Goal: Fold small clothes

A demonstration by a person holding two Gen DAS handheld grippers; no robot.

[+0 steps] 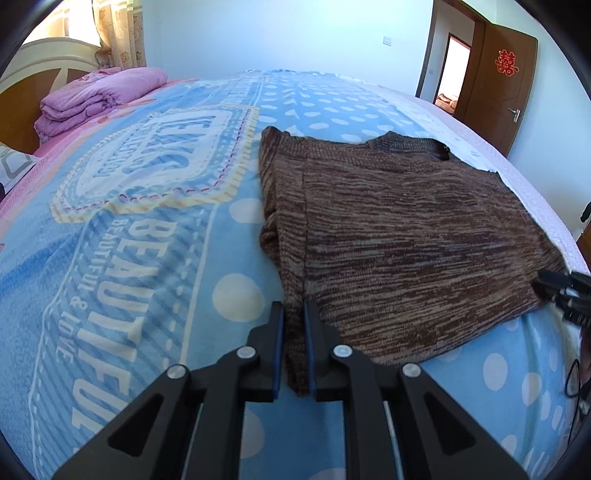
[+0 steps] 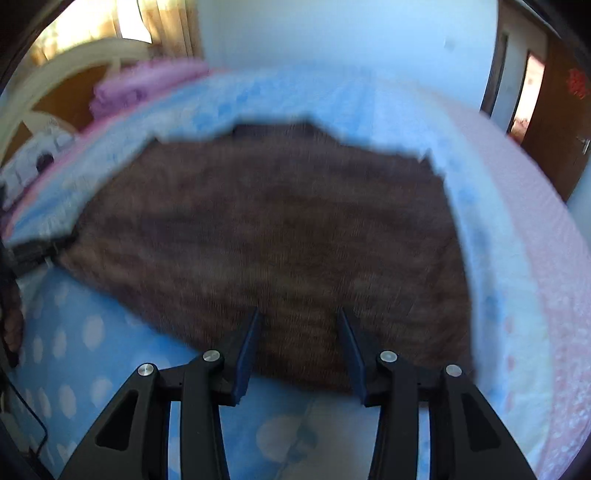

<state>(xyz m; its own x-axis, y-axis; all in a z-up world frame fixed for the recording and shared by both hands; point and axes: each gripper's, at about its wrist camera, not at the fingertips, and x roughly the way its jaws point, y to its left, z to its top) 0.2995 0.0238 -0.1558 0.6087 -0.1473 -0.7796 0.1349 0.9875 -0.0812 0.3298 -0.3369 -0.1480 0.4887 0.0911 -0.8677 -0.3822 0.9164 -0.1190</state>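
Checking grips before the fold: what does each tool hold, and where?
Left tool: brown knit garment, pinched at its near corner. Right tool: nothing, open above it.

Bright daylight from the curtained window [image 1: 79,27], overexposed; left view sharp, right view motion-blurred; fisheye edges vignetted.

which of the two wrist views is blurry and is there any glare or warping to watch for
Right wrist view: motion-smeared, the brown knit garment loses its weave, though the right gripper stays sharp. Left wrist view: crisp, stripes clear on the garment edge between the left gripper pads. Both: fisheye bows the bed, and the window at top left is blown out.
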